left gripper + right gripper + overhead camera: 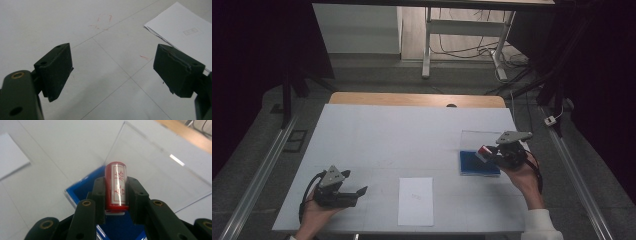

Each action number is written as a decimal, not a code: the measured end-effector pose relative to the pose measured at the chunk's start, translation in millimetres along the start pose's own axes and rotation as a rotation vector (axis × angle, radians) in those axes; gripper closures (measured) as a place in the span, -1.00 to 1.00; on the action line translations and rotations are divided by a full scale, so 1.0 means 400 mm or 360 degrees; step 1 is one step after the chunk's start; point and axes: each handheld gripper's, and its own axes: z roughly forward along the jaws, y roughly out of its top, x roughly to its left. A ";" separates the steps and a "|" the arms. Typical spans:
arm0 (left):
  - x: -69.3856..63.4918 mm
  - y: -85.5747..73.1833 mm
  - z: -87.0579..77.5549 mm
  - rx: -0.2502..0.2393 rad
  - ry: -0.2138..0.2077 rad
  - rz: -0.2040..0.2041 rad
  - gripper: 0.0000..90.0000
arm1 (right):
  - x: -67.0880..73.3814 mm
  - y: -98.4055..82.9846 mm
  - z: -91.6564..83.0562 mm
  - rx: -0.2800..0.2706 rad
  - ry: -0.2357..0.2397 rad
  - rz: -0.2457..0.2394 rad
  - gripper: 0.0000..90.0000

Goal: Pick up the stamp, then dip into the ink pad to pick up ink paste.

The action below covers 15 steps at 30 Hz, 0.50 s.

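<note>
Clearly the right hand-held gripper [115,195] pinches a small red cylindrical stamp [116,185] mid-barrel, just above the blue ink pad tray [82,188] — light, rigid, prob. slick plastic; left hand-held gripper [112,68] spread, empty.

My table [377,135]: white top with faint grid lines, wooden strip along the far edge. Paper sheet [416,201] lies flat near my front edge, centre. Blue tray [472,164] sits at right, its clear lid [477,140] open behind it.

Paper sheet [415,201] lies left of the tray [479,163] (lid behind)
</note>
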 end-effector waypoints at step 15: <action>0.000 -0.001 -0.004 -0.0004 0.0005 -0.0001 -0.64 | 0.011 0.026 -0.028 -0.0045 -0.0009 -0.0014 0.55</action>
